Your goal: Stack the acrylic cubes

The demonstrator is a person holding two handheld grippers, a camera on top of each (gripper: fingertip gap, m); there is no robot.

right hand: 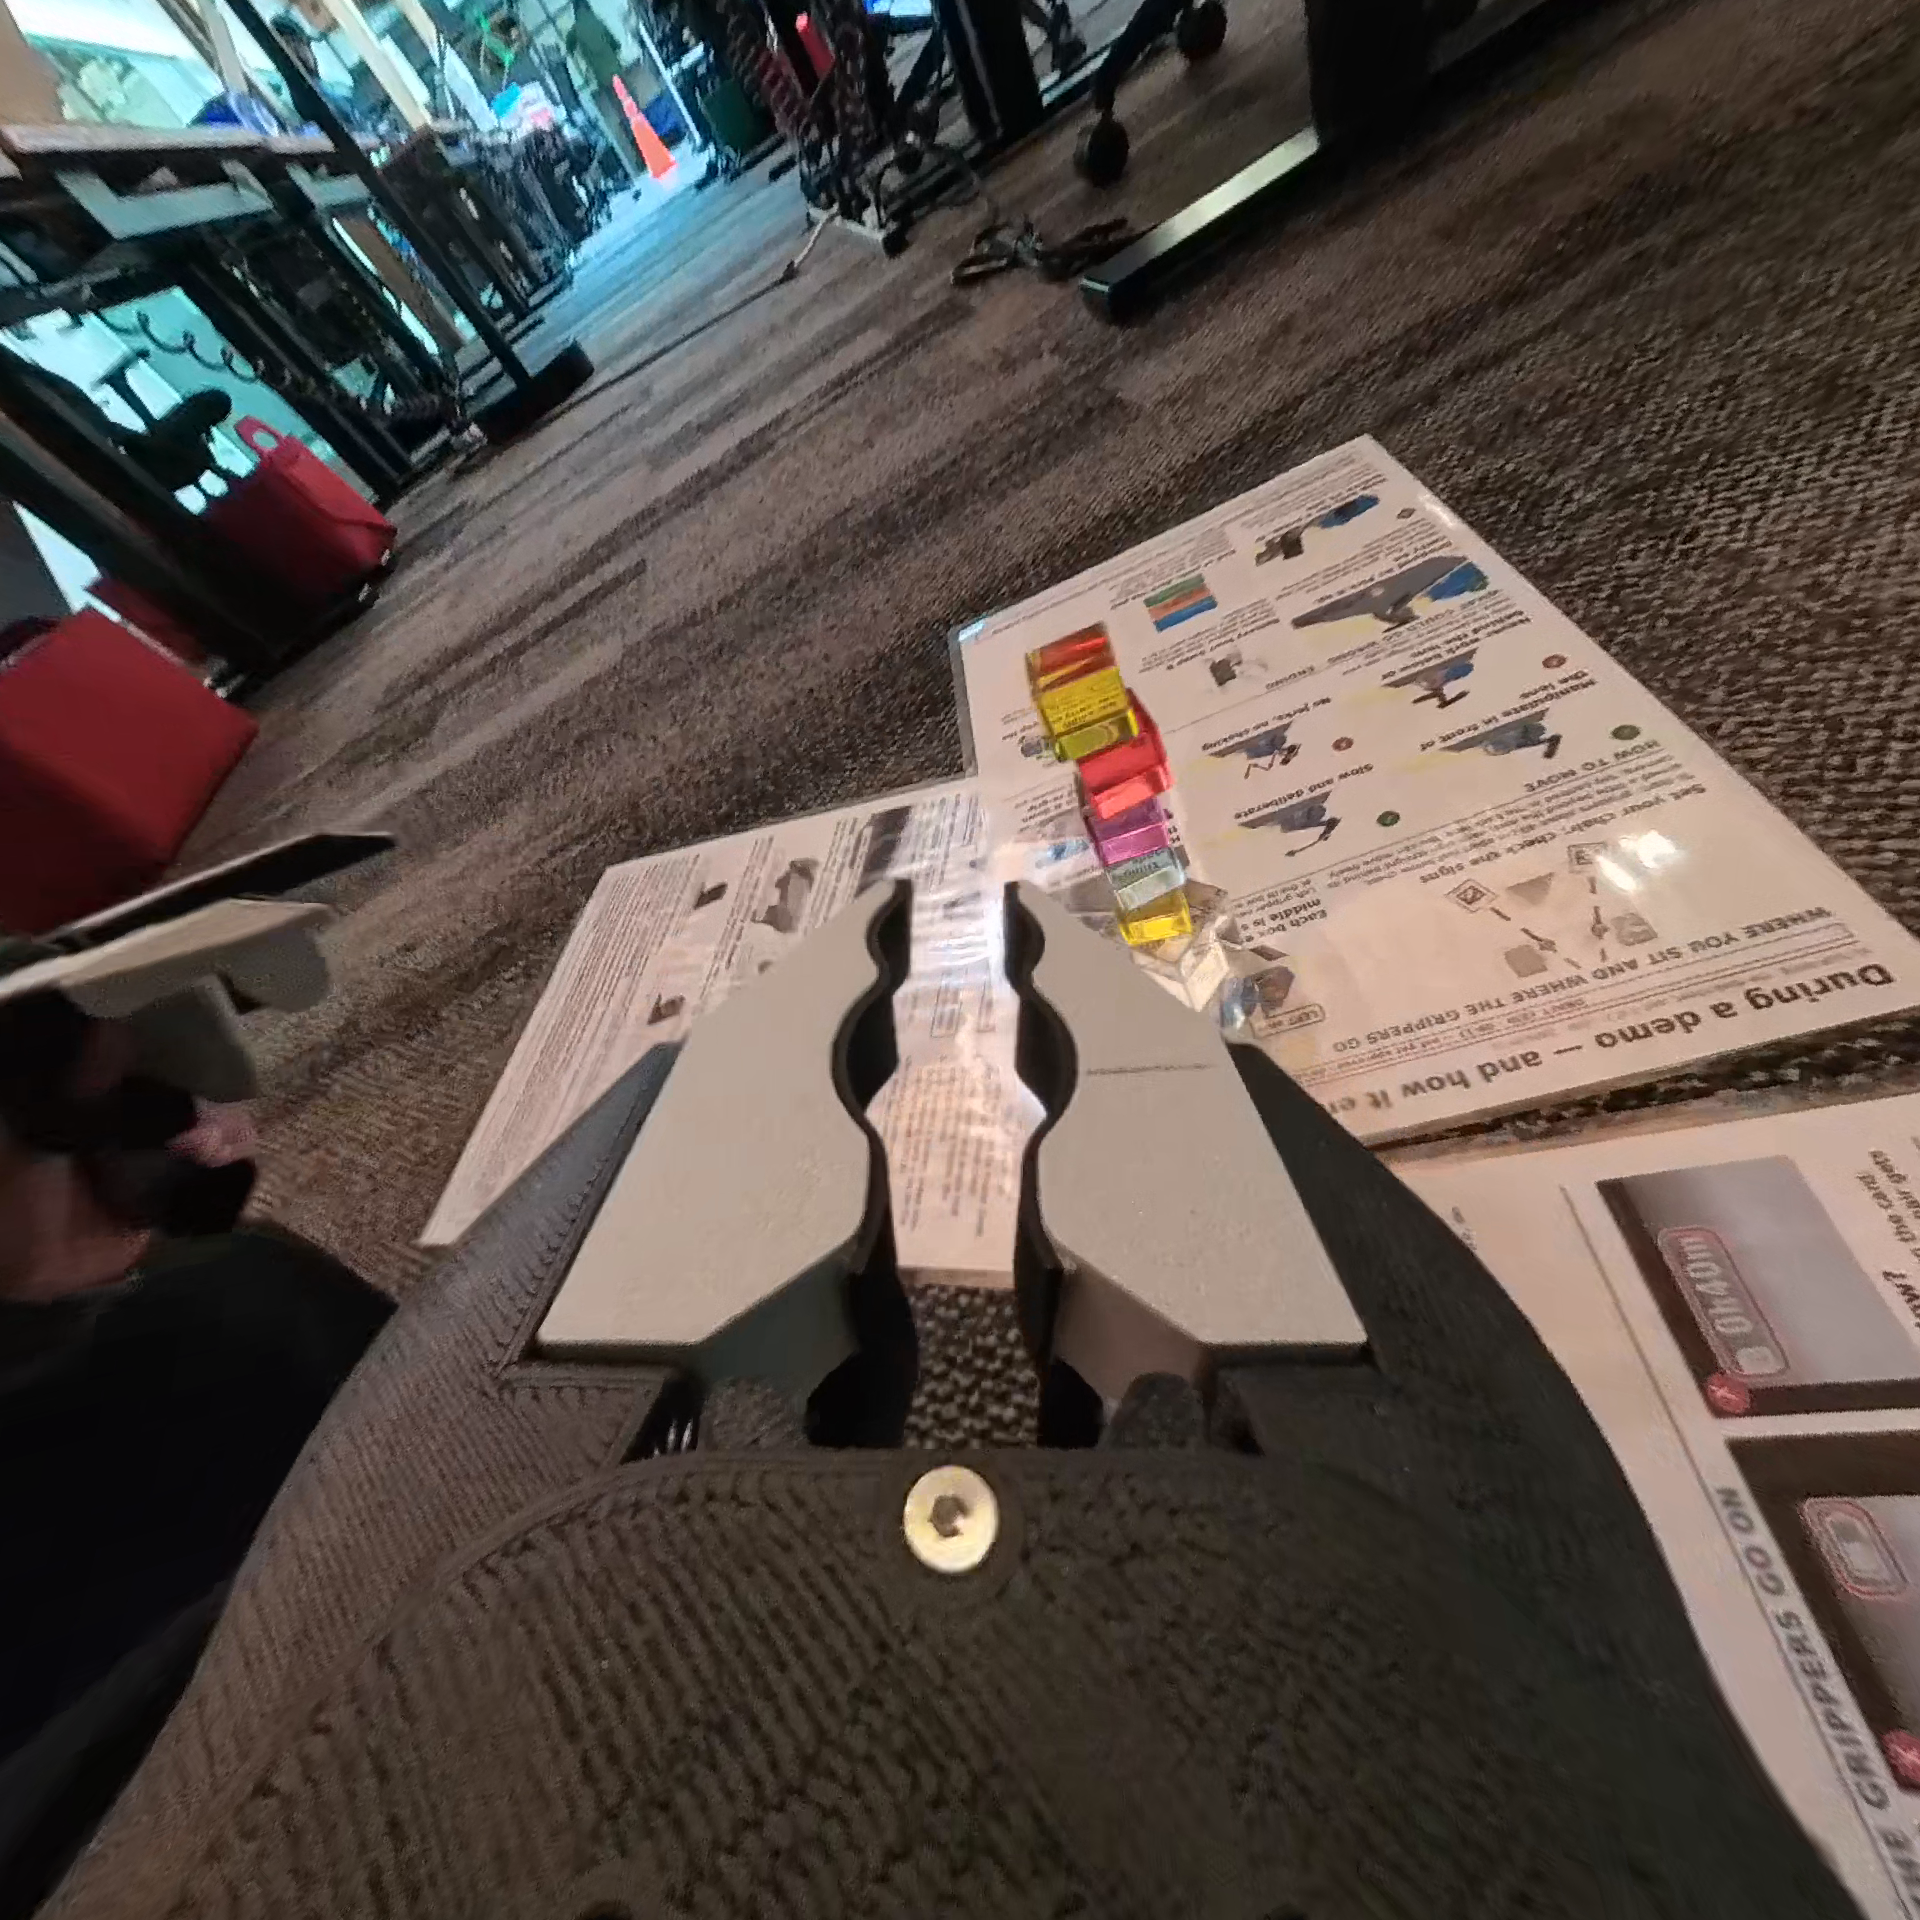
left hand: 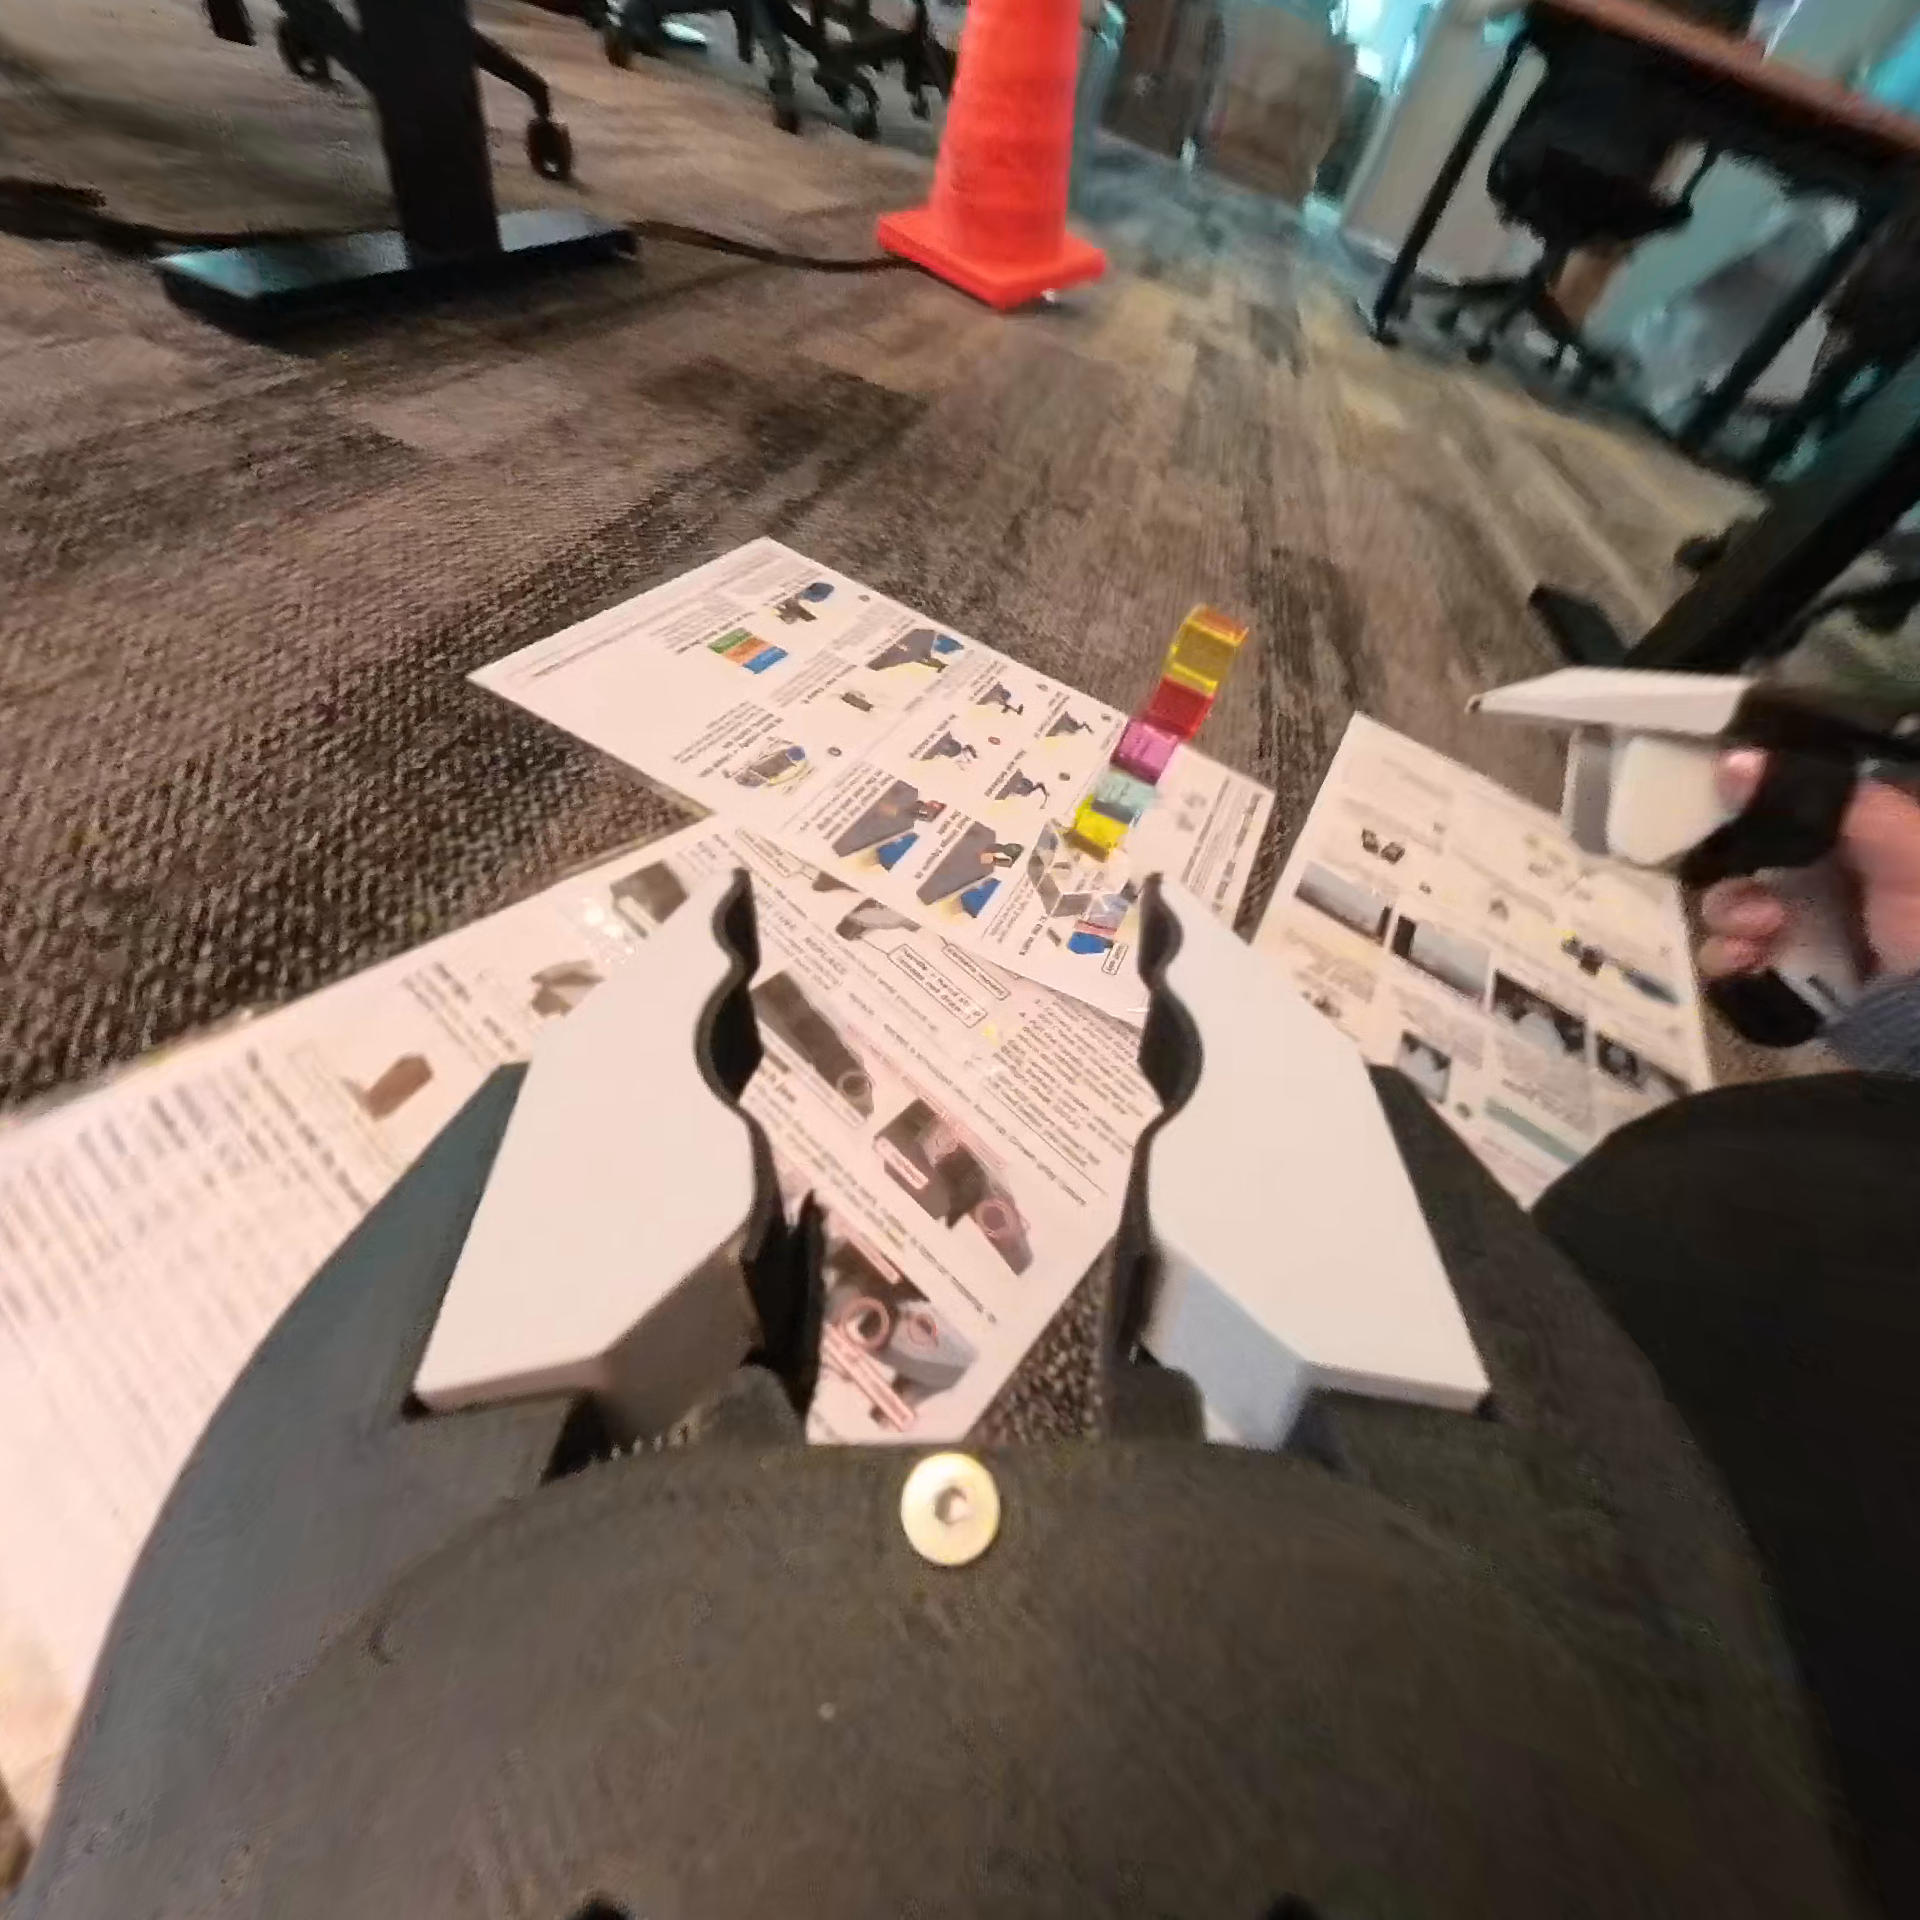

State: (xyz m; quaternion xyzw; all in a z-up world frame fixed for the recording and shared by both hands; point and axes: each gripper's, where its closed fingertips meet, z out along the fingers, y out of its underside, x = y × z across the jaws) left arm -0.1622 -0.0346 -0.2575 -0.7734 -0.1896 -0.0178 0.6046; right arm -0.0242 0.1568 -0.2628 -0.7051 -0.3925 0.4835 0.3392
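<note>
Left hand-held gripper [left hand: 940, 904] low over laminated instruction sheets [left hand: 582, 997] spread on grey carpet [left hand: 312, 520], fingers [left hand: 665, 1039] spread wide, nothing between the pads. Just ahead and slightly right of its fingertips, a leaning stack of translucent coloured cubes [left hand: 1153, 743]: yellow at the base, then pale blue-green, magenta, red and yellow-orange on top, with clear cubes [left hand: 1081, 894] lying at its foot, close to the right fingertip.

Right hand-held gripper [right hand: 956, 899] over another laminated sheet [right hand: 727, 935], jaws parted by a narrow gap, only paper visible through it, nothing gripped. Same cube stack [right hand: 1117, 790] just ahead and to the right of its right fingertip, not touching, standing on an illustrated sheet [right hand: 1455, 779].

Each hand-held gripper visible at the edge of the other's view, held in a person's hand [left hand: 1808, 883]. Farther ahead of the left hand-held gripper, an orange traffic cone [left hand: 997, 156] and a black desk base [left hand: 416, 239]; off to the right one's left, red bags [right hand: 114, 748].
</note>
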